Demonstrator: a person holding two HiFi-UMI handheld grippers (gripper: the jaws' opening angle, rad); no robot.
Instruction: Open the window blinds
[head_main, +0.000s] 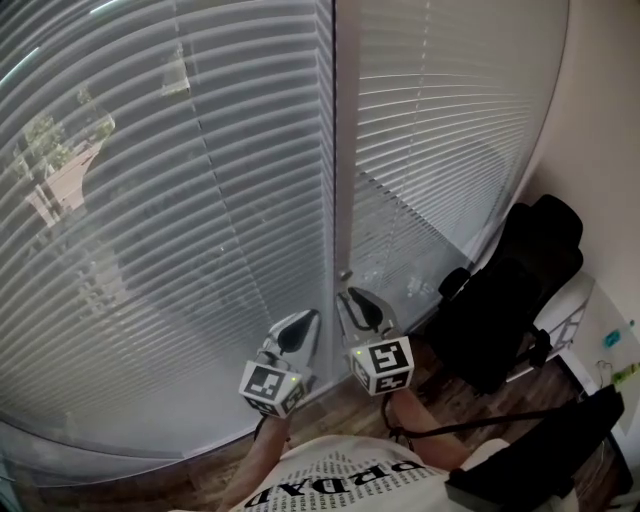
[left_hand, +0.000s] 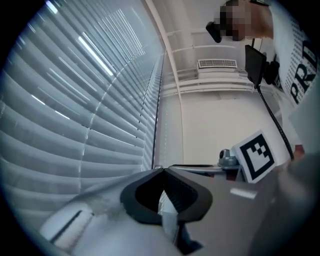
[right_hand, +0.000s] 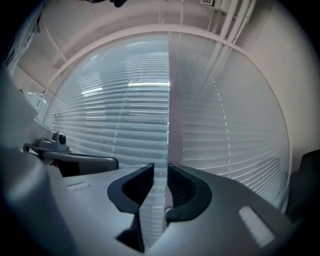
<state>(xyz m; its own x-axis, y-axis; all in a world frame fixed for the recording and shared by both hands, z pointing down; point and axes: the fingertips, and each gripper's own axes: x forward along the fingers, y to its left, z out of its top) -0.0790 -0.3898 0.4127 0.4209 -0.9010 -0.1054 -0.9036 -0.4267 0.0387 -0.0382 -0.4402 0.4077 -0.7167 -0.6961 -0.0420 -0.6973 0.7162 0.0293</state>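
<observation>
The left gripper (head_main: 310, 320) has its jaws together at the tips, with nothing clamped; its own view (left_hand: 162, 171) shows the two dark pads meeting. The right gripper (head_main: 352, 298) stands just beside it at 3 o'clock. Its jaws are a narrow way apart and grip nothing. In the right gripper view (right_hand: 160, 167) only slats and the window post (right_hand: 175, 125) show through the gap.

In the head view, a strip of wooden floor (head_main: 340, 400) lies below both grippers at 6 o'clock. A black office chair (head_main: 510, 290) stands at 3 o'clock, near the foot of the window. Beyond it, a plain pale wall (head_main: 600, 150) rises at 2 o'clock. The left gripper view shows a white ceiling with a vent grille (left_hand: 217, 63).

The window blinds fill the view from 9 to 1 o'clock, in two panels. The left blind (head_main: 150, 200) and the right blind (head_main: 450, 130) meet at the window post (head_main: 343, 150), which runs up at 12 o'clock from the grippers. Both hang fully down with the slats turned nearly flat. A tree and a building show dimly through the left panel at 10 o'clock.

Both grippers point roughly level at the foot of the post, marker cubes (head_main: 272, 385) (head_main: 382, 365) toward the person. A bare forearm (head_main: 265, 450) leads back at 6 o'clock to a printed white shirt (head_main: 350, 480).
</observation>
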